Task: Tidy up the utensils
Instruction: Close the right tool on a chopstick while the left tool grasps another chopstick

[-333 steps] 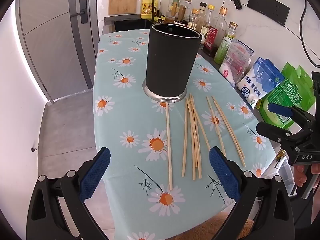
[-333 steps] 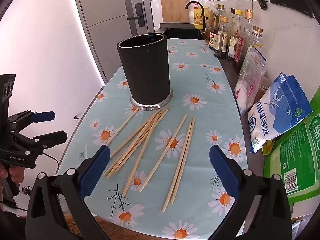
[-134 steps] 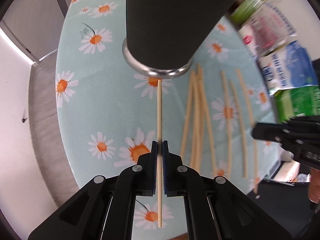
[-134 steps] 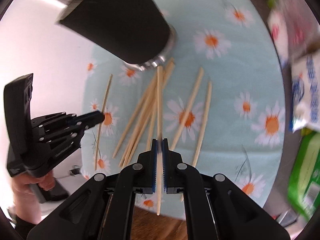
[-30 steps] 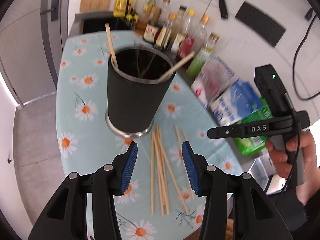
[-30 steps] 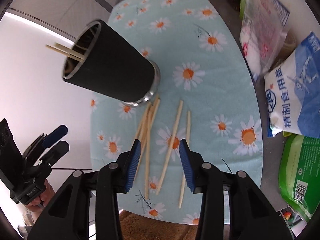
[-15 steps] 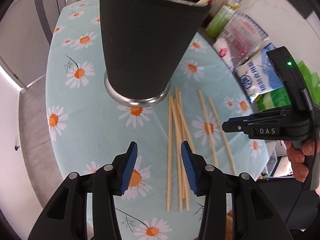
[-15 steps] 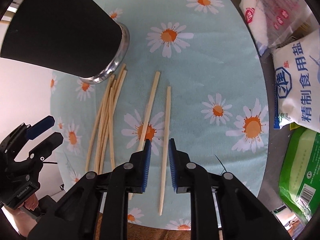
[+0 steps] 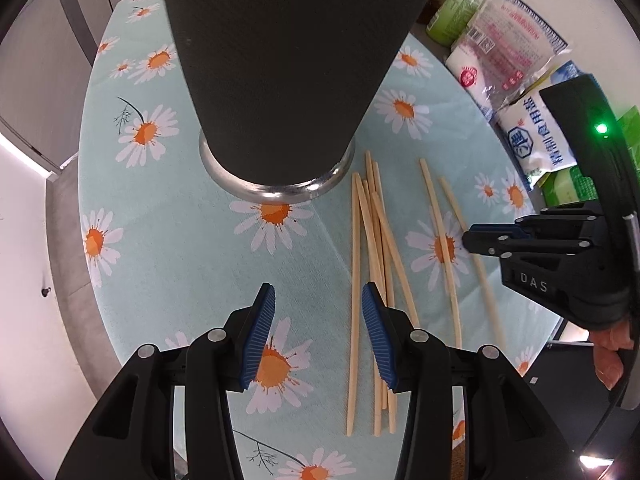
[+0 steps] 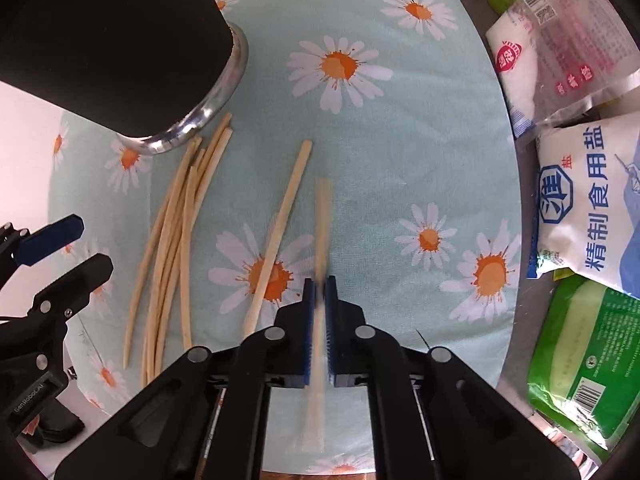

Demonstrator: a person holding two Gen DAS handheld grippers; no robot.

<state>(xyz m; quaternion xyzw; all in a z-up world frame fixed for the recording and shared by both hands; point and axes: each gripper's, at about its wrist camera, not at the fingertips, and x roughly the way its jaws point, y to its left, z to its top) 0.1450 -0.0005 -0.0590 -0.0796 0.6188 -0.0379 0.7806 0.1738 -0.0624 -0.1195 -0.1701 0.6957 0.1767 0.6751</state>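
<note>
- The right gripper (image 10: 319, 312) has its blue-padded jaws clamped on a pale wooden chopstick (image 10: 322, 216), which runs straight ahead from between the pads and looks motion-blurred; its near end sticks out behind the pads.
- The grip sits nearer the stick's near end than its middle, so the far end will likely droop or swing; lifting slowly and level should keep it from twisting in the pads.
- Just to the left of these pads lies a second loose chopstick (image 10: 280, 228), close enough to be dragged along, so a straight-up lift seems safest.
- The left gripper (image 9: 318, 336) hangs with its jaws apart and nothing between them; the nearest stick of the bundle of wooden chopsticks (image 9: 370, 264) lies just inside its right pad (image 9: 376, 336).
- It would do well to centre on one stick before closing, since the bundle's sticks overlap and a pinch there could catch several.
- Ahead of both grippers stands the tall black cylindrical holder with a metal base ring (image 9: 280, 80), on the daisy-printed light-blue tablecloth (image 9: 180, 240); its mouth is out of view.
- Each stick should likely be tipped upright above the rim before release.
</note>
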